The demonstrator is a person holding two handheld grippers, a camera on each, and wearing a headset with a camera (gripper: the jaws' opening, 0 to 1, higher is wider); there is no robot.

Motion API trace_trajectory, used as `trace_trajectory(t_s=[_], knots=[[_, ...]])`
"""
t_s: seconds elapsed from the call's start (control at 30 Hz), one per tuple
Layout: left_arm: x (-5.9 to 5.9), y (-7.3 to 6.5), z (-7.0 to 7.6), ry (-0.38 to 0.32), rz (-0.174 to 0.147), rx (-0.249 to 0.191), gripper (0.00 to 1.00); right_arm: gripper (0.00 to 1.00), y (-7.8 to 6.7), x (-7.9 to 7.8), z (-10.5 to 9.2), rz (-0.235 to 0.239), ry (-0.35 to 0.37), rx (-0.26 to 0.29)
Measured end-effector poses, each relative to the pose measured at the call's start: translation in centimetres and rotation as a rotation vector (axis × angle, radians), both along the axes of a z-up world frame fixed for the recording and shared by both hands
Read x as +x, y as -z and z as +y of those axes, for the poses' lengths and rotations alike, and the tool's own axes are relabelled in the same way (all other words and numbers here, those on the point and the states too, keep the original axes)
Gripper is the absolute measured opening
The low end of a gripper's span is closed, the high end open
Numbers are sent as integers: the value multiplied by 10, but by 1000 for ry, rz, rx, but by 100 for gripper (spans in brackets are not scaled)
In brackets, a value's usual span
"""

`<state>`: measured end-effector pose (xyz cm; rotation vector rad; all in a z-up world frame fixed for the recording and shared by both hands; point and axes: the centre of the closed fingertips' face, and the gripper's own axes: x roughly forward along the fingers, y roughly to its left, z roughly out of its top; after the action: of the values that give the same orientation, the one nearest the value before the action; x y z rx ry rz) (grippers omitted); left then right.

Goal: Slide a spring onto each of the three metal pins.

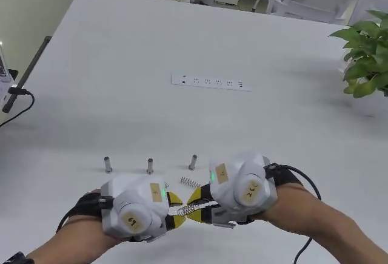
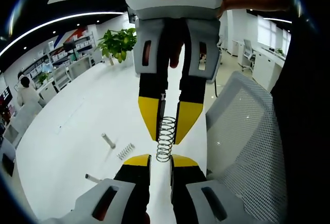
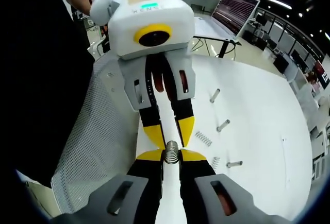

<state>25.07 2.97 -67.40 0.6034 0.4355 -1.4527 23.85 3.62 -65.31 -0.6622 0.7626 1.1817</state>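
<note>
Low in the head view my left gripper (image 1: 176, 210) and right gripper (image 1: 193, 206) face each other tip to tip, both shut on one spring (image 1: 183, 210) above the table's near edge. From the left gripper view, my own jaws (image 2: 161, 160) pinch the spring's (image 2: 165, 137) near end while the right gripper (image 2: 167, 140) clamps its far part. Three metal pins (image 1: 108, 164) (image 1: 150, 165) (image 1: 193, 162) stand bare in a row just beyond. A loose spring (image 1: 190, 182) lies near the right pin. The right gripper view shows the pins (image 3: 223, 126) and two loose springs (image 3: 203, 138) (image 3: 215, 161).
A white power strip (image 1: 210, 82) lies mid-table. A potted plant (image 1: 367, 57) stands at the right edge. A black cable and bar (image 1: 18, 91) run along the left edge. A mesh chair (image 2: 247, 131) sits below the near edge of the table.
</note>
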Motion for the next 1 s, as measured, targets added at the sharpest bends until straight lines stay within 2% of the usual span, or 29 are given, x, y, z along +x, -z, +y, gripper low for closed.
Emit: trace_trajectory(t_s=[0.07, 0.1, 0.2, 0.37, 0.47, 0.53, 0.7, 1.0], knots=[[5, 4, 7, -33, 2, 2, 6, 8, -1, 1, -2, 1, 12, 6], [7, 5, 11, -50, 18, -3, 6, 8, 0, 2, -4, 0, 17, 7], [12, 4, 20, -93, 43, -20, 6, 8, 1, 2, -7, 3, 27, 6], [25, 2, 37, -179, 51, -41, 8, 8, 4, 1, -14, 8, 45, 0], [33, 0, 49, -247, 73, -69, 10, 8, 9, 0, -19, 14, 58, -12], [35, 0, 54, -267, 76, -74, 11, 8, 11, -1, -21, 19, 65, -15], [47, -3, 77, -375, 100, -107, 14, 8, 15, -5, -25, 31, 84, -13], [61, -4, 112, -487, 107, -121, 21, 8, 20, -5, -31, 44, 112, -23]])
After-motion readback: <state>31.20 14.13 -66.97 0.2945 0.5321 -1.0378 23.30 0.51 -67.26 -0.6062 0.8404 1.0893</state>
